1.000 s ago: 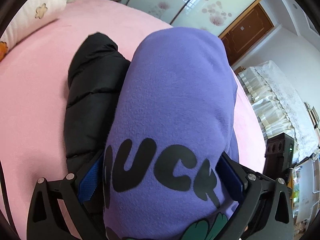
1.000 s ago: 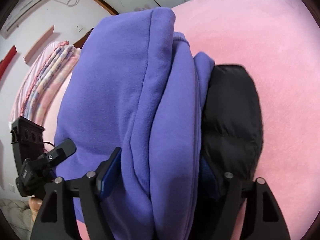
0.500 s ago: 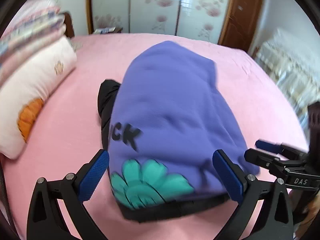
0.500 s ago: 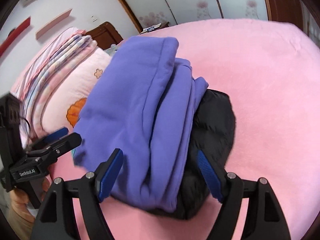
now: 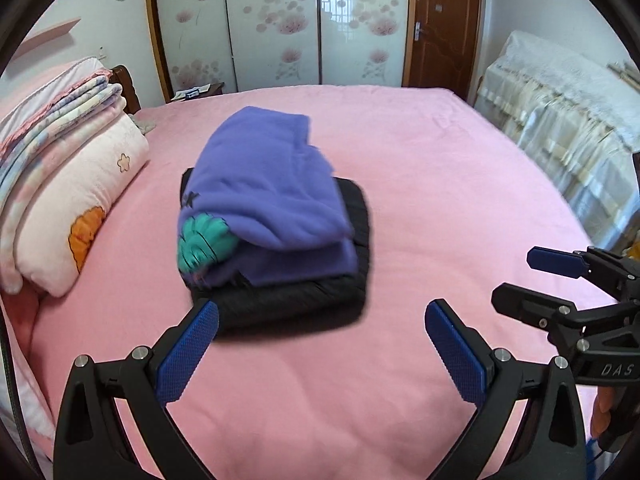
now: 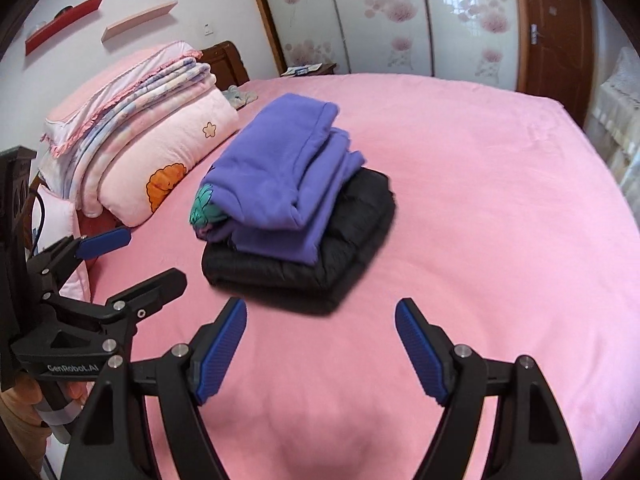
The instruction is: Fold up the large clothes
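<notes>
A folded purple sweatshirt (image 5: 272, 196) with a teal flower print lies on top of a folded black puffer jacket (image 5: 304, 304) in the middle of the pink bed (image 5: 440, 184). The stack also shows in the right wrist view: the sweatshirt (image 6: 280, 184) on the jacket (image 6: 344, 248). My left gripper (image 5: 322, 344) is open and empty, a little short of the stack's near edge. My right gripper (image 6: 320, 344) is open and empty, also short of the stack. Each gripper shows at the edge of the other's view.
A pink pillow and folded blankets (image 5: 60, 184) lie along the bed's left side. A covered piece of furniture (image 5: 560, 120) stands right of the bed. Wardrobe doors (image 5: 276, 24) and a brown door (image 5: 440, 24) are behind.
Both grippers have pulled back from the purple sweatshirt and the black jacket, which were between their fingers a second ago. The folded stack now lies free on the bed.
</notes>
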Demonstrator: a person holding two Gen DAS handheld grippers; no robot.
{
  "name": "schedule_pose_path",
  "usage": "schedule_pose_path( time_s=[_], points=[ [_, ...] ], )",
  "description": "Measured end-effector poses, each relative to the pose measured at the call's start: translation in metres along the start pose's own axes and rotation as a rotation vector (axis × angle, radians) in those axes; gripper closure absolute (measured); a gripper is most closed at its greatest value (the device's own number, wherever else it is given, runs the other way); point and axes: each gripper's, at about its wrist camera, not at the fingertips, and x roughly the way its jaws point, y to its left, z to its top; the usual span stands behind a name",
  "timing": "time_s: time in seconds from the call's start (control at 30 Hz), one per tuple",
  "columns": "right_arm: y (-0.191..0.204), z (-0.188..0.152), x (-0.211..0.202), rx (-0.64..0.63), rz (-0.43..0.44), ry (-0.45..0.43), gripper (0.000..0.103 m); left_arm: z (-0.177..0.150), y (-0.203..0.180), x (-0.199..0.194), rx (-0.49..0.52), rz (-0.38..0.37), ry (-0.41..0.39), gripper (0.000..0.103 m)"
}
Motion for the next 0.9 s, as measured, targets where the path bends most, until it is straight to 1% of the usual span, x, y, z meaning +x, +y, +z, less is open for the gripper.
schedule_pose_path(
  time_s=[0.03, 0.17, 0.27, 0.4, 0.47, 0.57, 0.63, 0.73, 0.83, 0.9],
  points=[
    [-0.005, -0.009, -0.018, 0.003, -0.008, -0.015, 0.026, -0.006, -0.006, -0.011, -0.012, -0.009, -0.012, 0.000],
    [-0.017, -0.038, -0.067, 0.014, -0.048, -0.053, 0.026, -0.029, -0.030, -0.053, -0.056, -0.026, -0.056, 0.000],
    [-0.027, -0.061, -0.102, 0.036, -0.045, -0.078, 0.026, -0.046, -0.050, -0.080, -0.071, -0.039, -0.082, 0.000],
    [-0.035, -0.088, -0.143, 0.033, -0.080, -0.120, 0.026, -0.071, -0.078, -0.110, -0.072, -0.054, -0.096, 0.000],
    [-0.038, -0.101, -0.163, 0.025, -0.103, -0.143, 0.026, -0.081, -0.090, -0.121, -0.075, -0.067, -0.090, 0.000],
    [-0.043, -0.119, -0.189, 0.039, -0.104, -0.165, 0.026, -0.097, -0.107, -0.140, -0.081, -0.076, -0.103, 0.000],
    [-0.047, -0.130, -0.203, 0.056, -0.097, -0.179, 0.026, -0.109, -0.119, -0.155, -0.077, -0.058, -0.117, 0.000],
    [-0.050, -0.152, -0.221, 0.069, -0.095, -0.196, 0.026, -0.125, -0.132, -0.171, -0.080, -0.056, -0.125, 0.000],
    [-0.053, -0.173, -0.232, 0.093, -0.079, -0.201, 0.026, -0.143, -0.139, -0.186, -0.116, -0.062, -0.130, 0.000],
    [-0.055, -0.185, -0.236, 0.103, -0.085, -0.209, 0.026, -0.152, -0.143, -0.190, -0.144, -0.055, -0.124, 0.000]
  ],
)
